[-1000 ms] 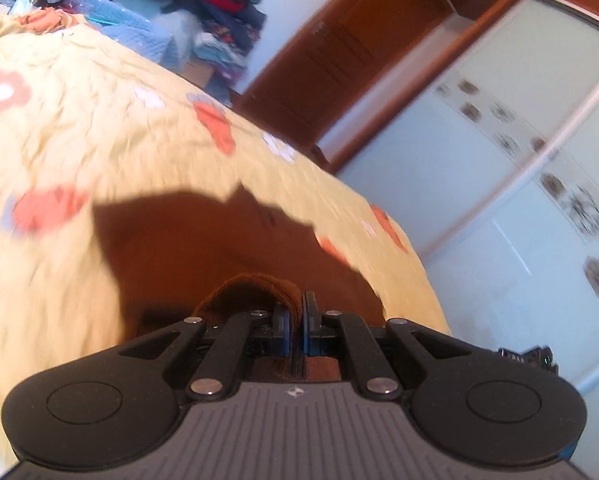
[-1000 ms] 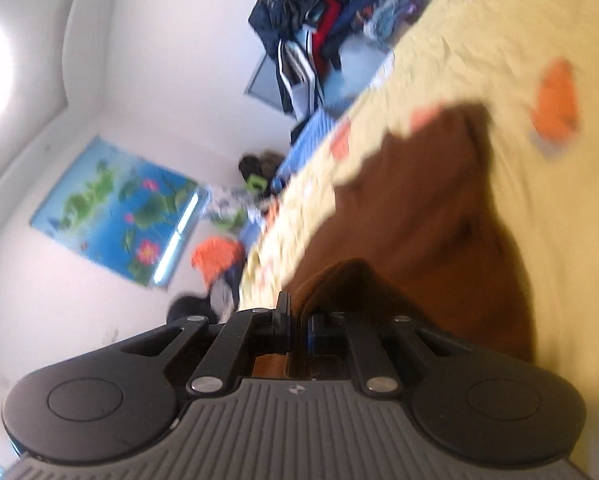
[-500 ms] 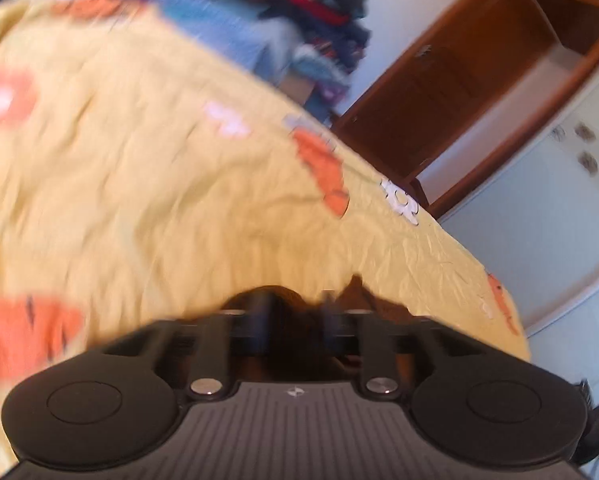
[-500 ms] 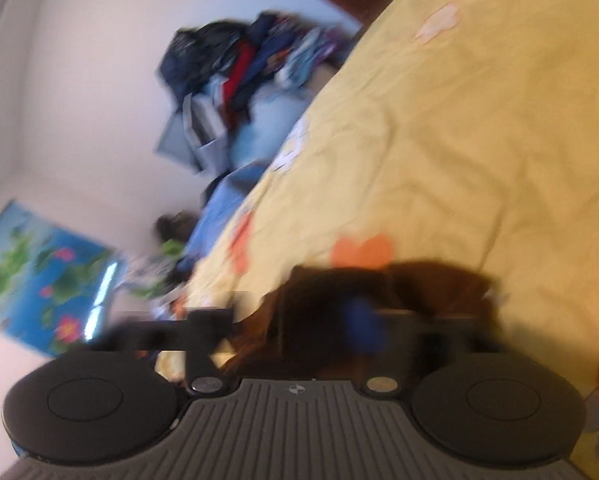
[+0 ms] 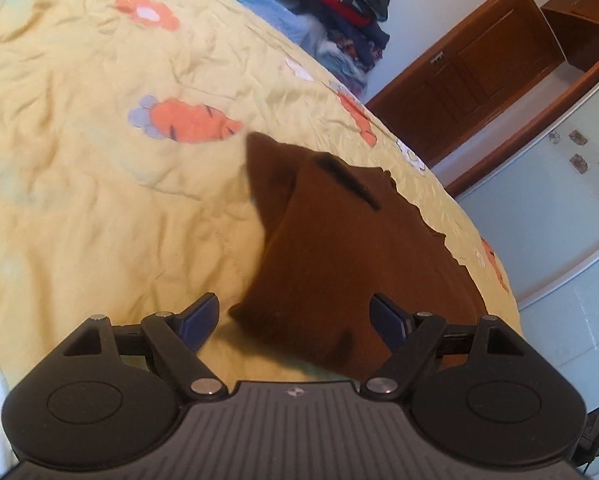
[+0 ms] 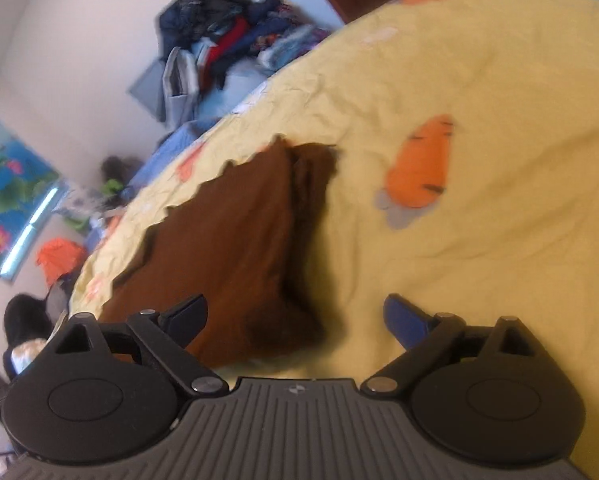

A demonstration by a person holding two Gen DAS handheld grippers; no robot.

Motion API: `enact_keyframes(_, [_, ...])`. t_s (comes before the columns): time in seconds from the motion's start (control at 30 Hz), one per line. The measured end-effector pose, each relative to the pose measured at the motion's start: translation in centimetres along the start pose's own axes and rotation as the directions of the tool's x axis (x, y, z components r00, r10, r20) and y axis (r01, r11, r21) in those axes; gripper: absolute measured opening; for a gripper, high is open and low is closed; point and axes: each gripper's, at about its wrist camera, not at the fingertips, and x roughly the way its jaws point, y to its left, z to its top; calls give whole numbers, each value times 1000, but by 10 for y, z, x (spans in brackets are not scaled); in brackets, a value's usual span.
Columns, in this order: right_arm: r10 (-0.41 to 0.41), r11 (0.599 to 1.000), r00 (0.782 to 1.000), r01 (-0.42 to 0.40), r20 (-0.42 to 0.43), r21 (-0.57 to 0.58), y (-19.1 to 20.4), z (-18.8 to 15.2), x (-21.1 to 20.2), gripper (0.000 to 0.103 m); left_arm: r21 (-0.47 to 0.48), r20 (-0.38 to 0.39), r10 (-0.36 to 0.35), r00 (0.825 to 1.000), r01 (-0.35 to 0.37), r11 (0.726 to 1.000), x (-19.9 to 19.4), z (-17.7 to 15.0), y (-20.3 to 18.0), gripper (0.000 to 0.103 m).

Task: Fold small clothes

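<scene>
A small brown garment [image 5: 339,248] lies folded over on the yellow bedspread [image 5: 99,208] with carrot prints. In the left wrist view my left gripper [image 5: 295,316] hovers just behind its near corner; its jaws are opening and the blue pads do not press the cloth. In the right wrist view the same brown garment [image 6: 235,240] has a scalloped far edge and a thick fold on its right side. My right gripper [image 6: 295,316] stands open over the near end of that fold, with nothing gripped.
A heap of mixed clothes [image 5: 347,4] sits past the bed's far side, seen also as a clothes pile [image 6: 227,48] by the white wall. A brown wooden door [image 5: 479,76] and a pale wardrobe panel [image 5: 559,208] stand to the right. An orange cloth [image 6: 59,258] lies on the floor.
Both grippers were shut on the brown garment's edge a second ago; now both have let go and stand open. The garment has dropped onto the bedspread, folded over, and both grippers have come lower.
</scene>
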Motion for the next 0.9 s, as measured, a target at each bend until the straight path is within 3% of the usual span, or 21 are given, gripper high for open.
enact_keyframes(0.07, [8,1000,999,-9,-32,-18,13,1,8,95,-27,5,-10,1000,10,1000,10,5,-3,76])
enact_keyframes(0.13, [43,999,997,-45,-65,-18,23,4,21,87,-8,-6,32,999,-32,999,21,9,-10,39])
enact_keyframes(0.17, [43,999,997,-45,-68,-29,28,6,30,76,-9,-20,54,998,-54,998,26,10,-12,30])
enact_keyframes(0.2, [21,998,997,-25,-74,-54,33,9,37,51,-10,-28,71,997,-71,997,28,10,-13,19])
enact_keyframes(0.23, [-8,997,995,0,-97,-76,37,12,46,34,-7,-37,78,996,-78,997,29,11,-13,13])
enact_keyframes(0.27, [-14,997,992,5,-126,-72,36,13,51,23,-5,-36,79,996,-79,997,26,11,-14,12])
enact_keyframes(0.37, [4,997,990,-15,-138,-77,37,14,46,20,-8,-20,39,999,-39,999,3,11,-17,8])
enact_keyframes(0.53, [86,983,989,-103,-117,-150,48,2,-19,17,73,-38,-48,998,51,996,-60,-8,-29,7])
enact_keyframes(0.63, [107,981,984,-127,-140,-147,41,-20,-51,17,200,-81,37,996,-20,980,-74,-42,-23,10])
enact_keyframes(0.67, [88,983,985,-110,-150,-146,37,-30,-56,17,266,-78,83,993,-60,962,-75,-53,-21,10])
enact_keyframes(0.73, [49,990,987,-68,-154,-123,27,-43,-62,28,384,-3,202,979,-185,905,-81,-67,-19,13])
enact_keyframes(0.77, [40,994,989,-53,-142,-94,22,-46,-64,39,413,33,235,971,-228,882,-86,-66,-20,13])
enact_keyframes(0.8, [37,997,992,-46,-124,-66,17,-44,-67,58,432,74,244,967,-251,866,-95,-60,-22,13])
enact_keyframes(0.87, [25,999,999,-26,-30,-44,15,-35,-78,73,489,192,228,954,-295,821,-106,-45,-39,17])
enact_keyframes(0.9, [23,998,1000,-22,22,-53,18,-25,-82,73,528,265,220,939,-332,781,-108,-40,-51,32])
